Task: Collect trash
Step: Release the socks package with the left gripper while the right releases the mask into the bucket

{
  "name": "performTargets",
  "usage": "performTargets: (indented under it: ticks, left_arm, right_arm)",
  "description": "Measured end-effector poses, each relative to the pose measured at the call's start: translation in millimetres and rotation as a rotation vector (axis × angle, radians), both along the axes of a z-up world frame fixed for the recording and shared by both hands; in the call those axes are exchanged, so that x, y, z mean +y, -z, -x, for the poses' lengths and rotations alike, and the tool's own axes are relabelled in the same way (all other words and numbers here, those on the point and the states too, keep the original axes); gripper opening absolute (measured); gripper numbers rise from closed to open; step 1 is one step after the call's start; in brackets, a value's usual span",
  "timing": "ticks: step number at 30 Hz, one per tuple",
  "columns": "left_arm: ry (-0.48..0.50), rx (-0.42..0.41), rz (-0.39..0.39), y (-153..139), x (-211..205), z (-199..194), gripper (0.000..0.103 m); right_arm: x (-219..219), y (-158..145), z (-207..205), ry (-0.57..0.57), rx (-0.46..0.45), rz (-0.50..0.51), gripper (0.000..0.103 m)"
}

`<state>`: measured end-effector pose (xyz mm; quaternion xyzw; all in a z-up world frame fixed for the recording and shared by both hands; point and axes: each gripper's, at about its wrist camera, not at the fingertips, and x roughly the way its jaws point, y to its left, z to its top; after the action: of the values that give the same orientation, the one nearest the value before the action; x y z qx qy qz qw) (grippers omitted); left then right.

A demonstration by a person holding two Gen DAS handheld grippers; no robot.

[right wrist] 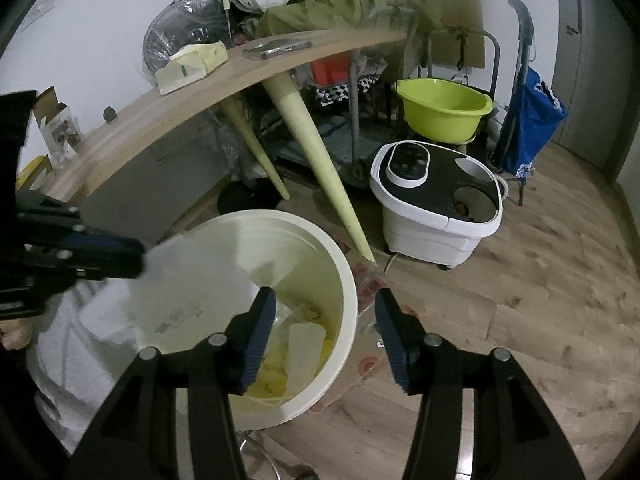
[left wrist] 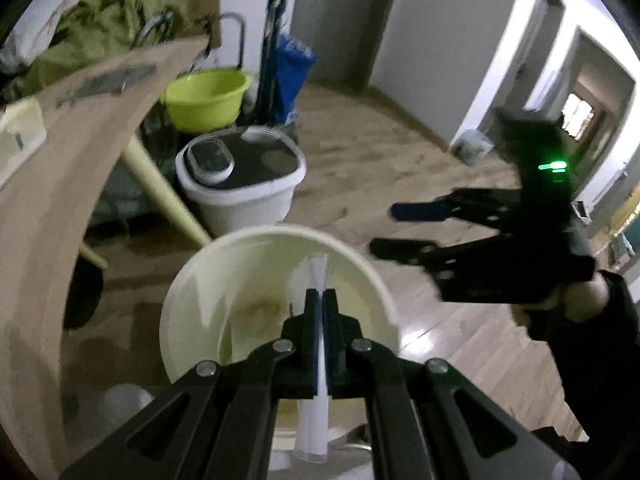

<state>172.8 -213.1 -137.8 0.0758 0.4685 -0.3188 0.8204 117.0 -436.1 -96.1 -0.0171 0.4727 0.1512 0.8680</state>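
**Now drop the paper in the bin**

Clearly the left gripper (left wrist: 319, 300) pinches a white paper (left wrist: 314, 412) edge-on, above the cream bin (left wrist: 200, 280). Judged best: part the fingers only once the sheet hangs inside the rim. The right gripper (right wrist: 326, 332) is spread, holding nothing.

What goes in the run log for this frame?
left gripper: shut on white paper | right gripper: open, empty | paper above bin
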Motion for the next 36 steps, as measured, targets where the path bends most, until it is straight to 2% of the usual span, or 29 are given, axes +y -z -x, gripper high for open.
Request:
performTargets:
  ticks: [4, 5, 7, 8, 9, 10, 17, 26, 30, 36]
  left_arm:
    - [-0.019, 0.03, -0.036, 12.5, -0.5, -8.4, 0.006]
    - [-0.019, 0.032, -0.036, 13.6, -0.2, -8.6, 0.01]
    - [-0.018, 0.031, -0.036, 14.1, -0.8, -8.0, 0.026]
    - [-0.017, 0.03, -0.032, 13.5, -2.0, -9.9, 0.041]
    - [-0.019, 0.024, -0.024, 11.1, -1.0, -9.6, 0.05]
    - [-0.024, 0.015, -0.018, 8.8, -0.1, -9.1, 0.052]
    - [-0.054, -0.032, 0.031, -15.6, 10.7, -2.8, 0.054]
    - [-0.115, -0.114, 0.075, -49.0, 39.4, 3.3, 0.056]
    - [-0.148, -0.152, 0.096, -60.1, 54.1, 7.8, 0.057]
    - [-0.213, -0.204, 0.098, -77.6, 85.6, 13.9, 0.057]
  right_arm:
    - [-1.8, 3.9, -1.3, 0.005, 0.006, -0.003, 0.05]
    - [-1.8, 5.2, -2.0, 0.007, 0.009, -0.003, 0.05]
    - [-0.2, 5.7, -2.8, 0.004, 0.015, -0.002, 0.05]
    - [1.0, 4.3, -2.0, 0.0, 0.016, 0.0, 0.05]
    - [2.6, 3.4, -2.7, -0.004, 0.016, 0.003, 0.05]
    - [3.1, 2.9, -3.1, -0.007, 0.014, 0.005, 0.05]
    - [9.9, -5.8, -6.4, -0.018, 0.001, 0.027, 0.05]
    - [30.1, -39.8, -12.6, -0.044, -0.051, 0.07, 0.051]
    - [46.2, -59.0, -14.2, -0.072, -0.085, 0.085, 0.058]
    - [74.2, -78.2, -15.3, -0.12, -0.118, 0.089, 0.059]
